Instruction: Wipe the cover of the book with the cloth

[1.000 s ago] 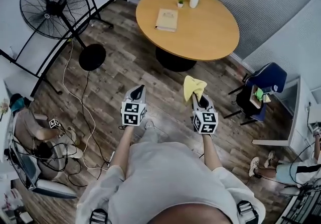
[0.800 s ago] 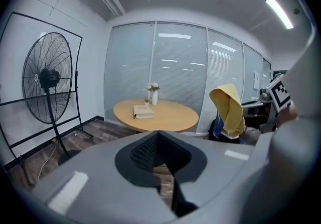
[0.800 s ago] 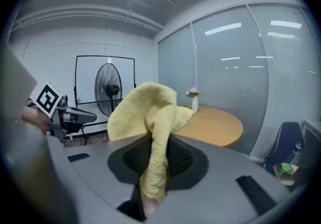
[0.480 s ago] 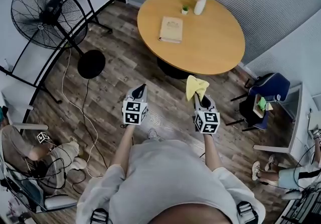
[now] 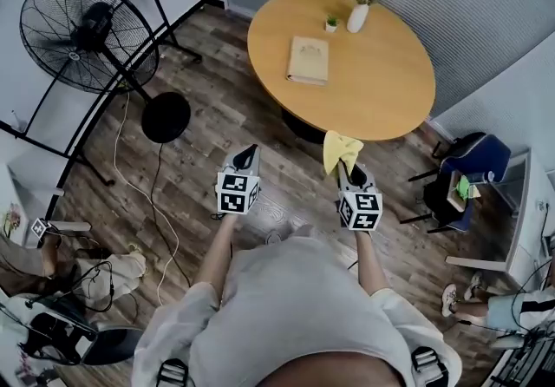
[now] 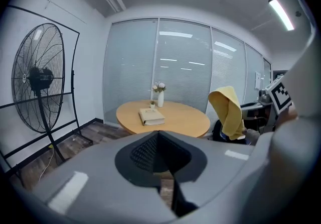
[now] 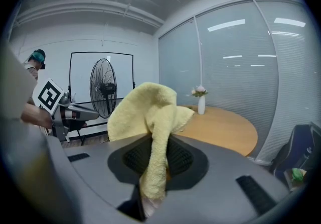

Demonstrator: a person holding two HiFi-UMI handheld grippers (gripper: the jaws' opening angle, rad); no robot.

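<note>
Right gripper [image 5: 346, 170] has its jaws closed on a yellow cloth [image 5: 340, 149], whose bunched upper part stands above them; left gripper [image 5: 250, 152] has its jaws together with nothing between them. Both are held over the wooden floor [image 5: 217, 151], short of the round worktop [image 5: 381, 81], so wiping has not begun: the approach, contact with the cover and the strokes all remain. A standing fan [image 5: 87, 29] is well off to the left and a blue chair [image 5: 473, 158] sits to the right, near the worktop's near edge; the floor between them looks open for a direct approach. The book [image 5: 309, 60] lies flat and closed on the worktop's left part, set in from the rim, with bare surface around it. A white vase [image 5: 357, 16] of flowers and a small potted plant [image 5: 330, 23] stand beyond the book near the far edge, apart from it; strokes should probably stop short of them.
</note>
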